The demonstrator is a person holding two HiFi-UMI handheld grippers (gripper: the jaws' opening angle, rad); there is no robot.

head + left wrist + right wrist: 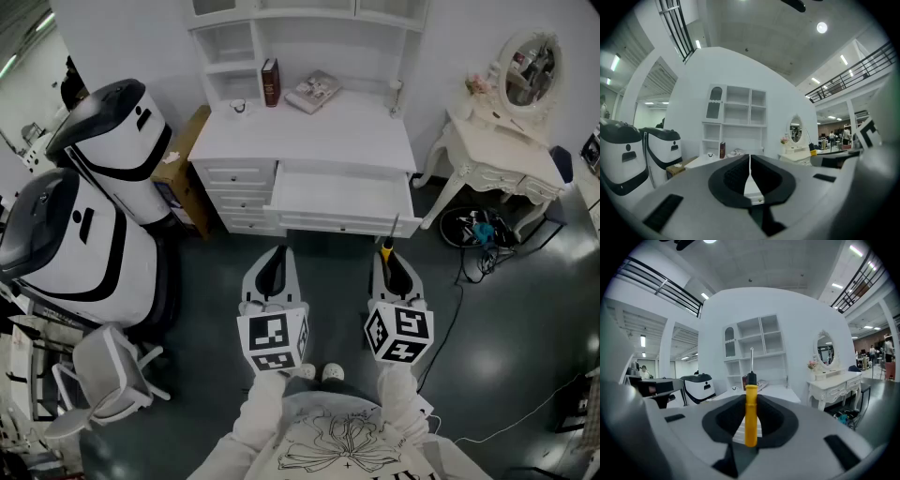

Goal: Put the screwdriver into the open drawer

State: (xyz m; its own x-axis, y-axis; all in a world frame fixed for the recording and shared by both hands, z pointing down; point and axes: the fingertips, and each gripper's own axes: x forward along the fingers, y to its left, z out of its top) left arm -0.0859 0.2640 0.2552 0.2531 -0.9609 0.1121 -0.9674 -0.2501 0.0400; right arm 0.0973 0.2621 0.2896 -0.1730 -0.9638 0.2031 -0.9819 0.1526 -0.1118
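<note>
Gripping a yellow-handled screwdriver with a black collar and thin metal shaft [751,411], we are pinching its handle between the dark pads of our right gripper [391,265]. The jaws are standing partly apart, closed on the handle. The shaft is sticking out past the jaw tips toward the white desk with an open shelf unit on top [309,136]. In the head view the screwdriver is not yet inside the pulled-out white drawer [337,223]. Its tip is showing just at the drawer's front panel, near the right end, and we cannot tell whether it is touching. Our left gripper [274,265] is hovering beside the right one, in front of the desk's left half. Its jaws are pressed together with nothing between them. On the desktop a dark red book [270,82] is standing upright and a magazine [314,91] is lying flat near it. Off to the right a cream dressing table with an oval mirror [497,141] is standing against the wall.
</note>
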